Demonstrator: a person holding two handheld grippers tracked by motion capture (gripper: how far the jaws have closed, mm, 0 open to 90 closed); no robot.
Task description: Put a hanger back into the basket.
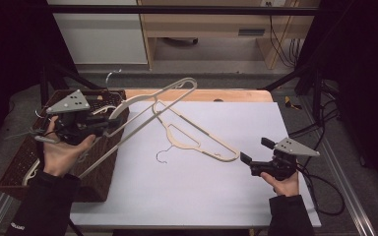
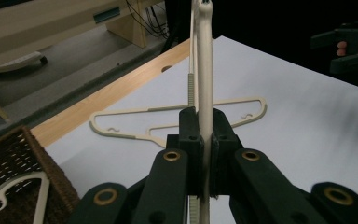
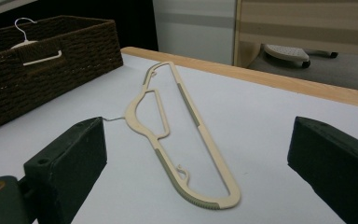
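Left gripper (image 1: 109, 122), at centre left of the high view, is clamped on a cream hanger (image 1: 142, 114) (its bar runs upright between the pads in the left gripper view). The hanger hangs in the air, one end over the basket (image 1: 10, 172) at lower left, the other reaching toward the top centre of the frame.

Right gripper (image 1: 246, 161), at lower right, stands open and empty, just beside the tip of a second hanger (image 1: 197, 138) lying flat on the counter (image 1: 187, 196).

Risks, as judged:
- The grip sits on a thin bar, so the hanger may pivot or slip.
- Its low end may snag the basket rim or the hangers inside.
- Its far end passes over the flat hanger and may hook or drag it.
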